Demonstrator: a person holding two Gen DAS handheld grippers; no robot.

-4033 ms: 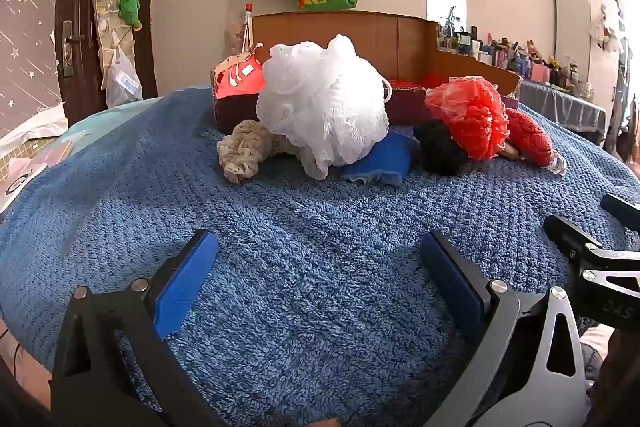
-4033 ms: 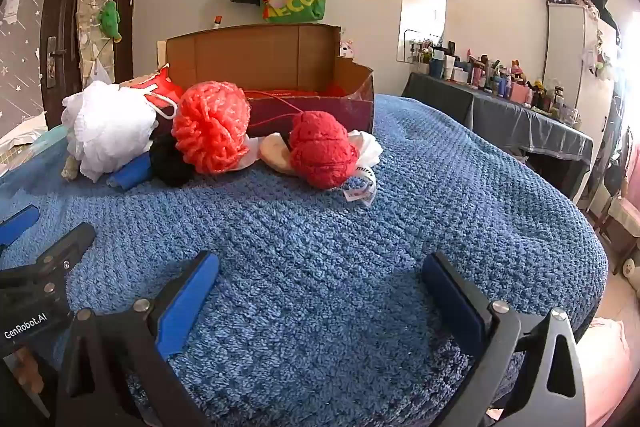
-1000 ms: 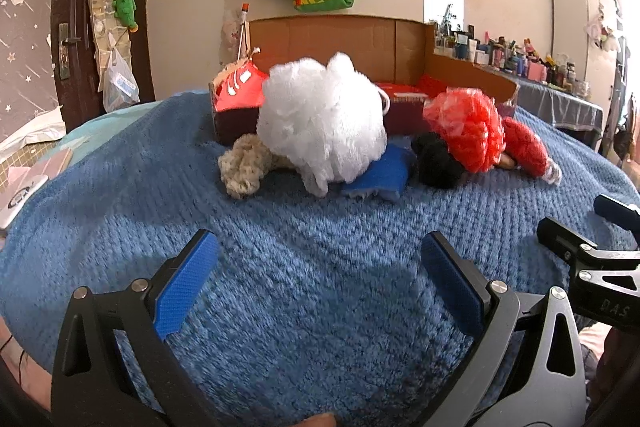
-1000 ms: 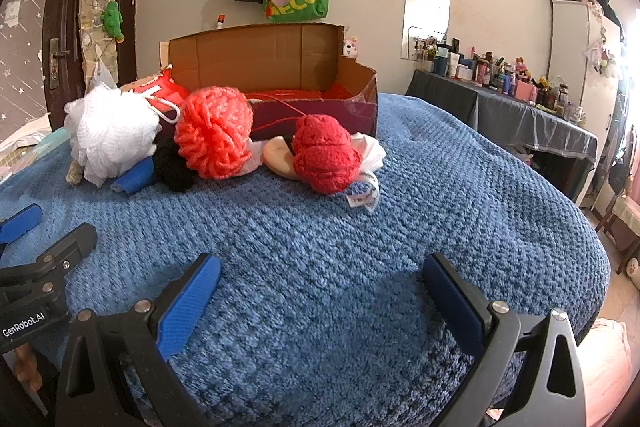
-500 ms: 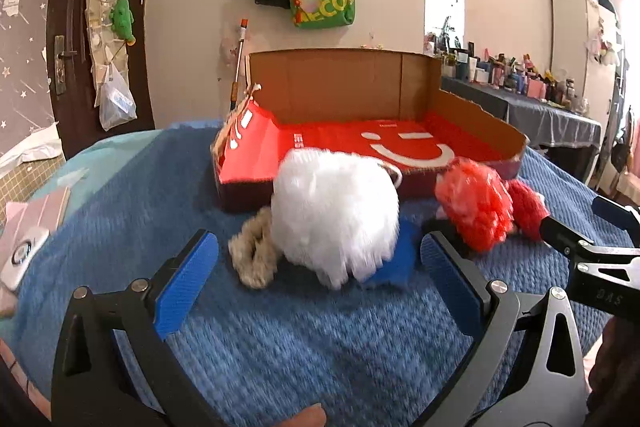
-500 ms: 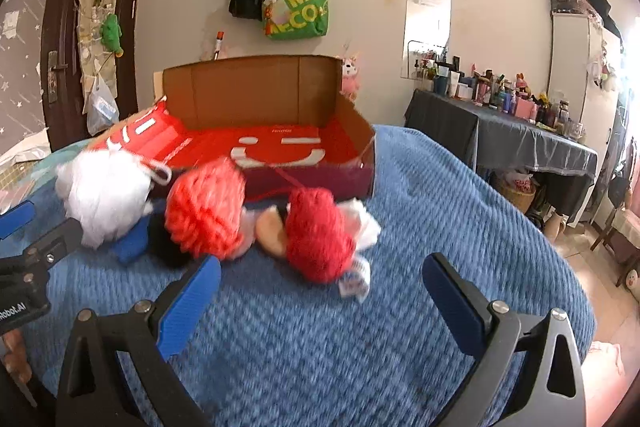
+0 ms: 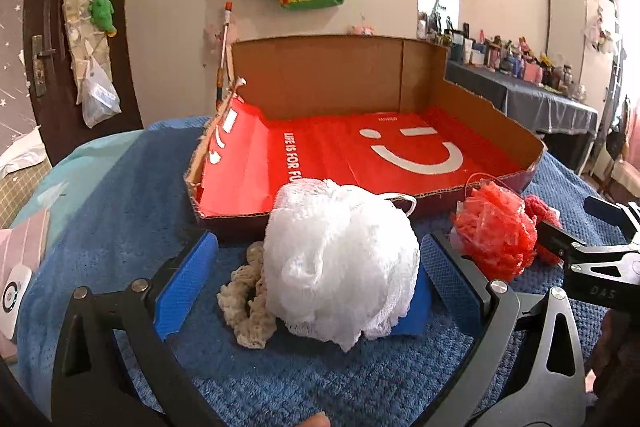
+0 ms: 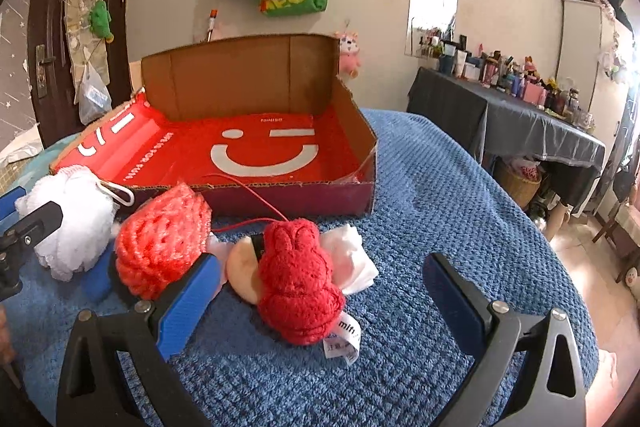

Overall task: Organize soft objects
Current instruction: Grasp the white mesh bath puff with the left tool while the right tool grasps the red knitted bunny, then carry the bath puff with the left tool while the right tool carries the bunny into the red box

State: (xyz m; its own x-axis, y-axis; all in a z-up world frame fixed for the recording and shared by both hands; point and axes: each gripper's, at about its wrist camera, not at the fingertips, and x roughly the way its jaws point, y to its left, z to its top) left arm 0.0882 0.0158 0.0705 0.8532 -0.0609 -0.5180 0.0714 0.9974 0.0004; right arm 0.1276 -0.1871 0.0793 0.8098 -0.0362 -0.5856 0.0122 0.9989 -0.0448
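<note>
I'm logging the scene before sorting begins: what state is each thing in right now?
Left tool: open, straddling the white mesh bath pouf.
Right tool: open, around the red knitted bunny toy.
Open cardboard box with red smiley lining: empty.
Red mesh bath pouf: lying outside the box.
Beige crocheted piece: partly under the white pouf.

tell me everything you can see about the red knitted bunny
The red bunny is a small knitted plush with two short ears, lying on the blue blanket before the cardboard box. A white tag hangs at its base. It rests against a beige pad and white cloth, between the open right gripper's fingers, untouched.
</note>
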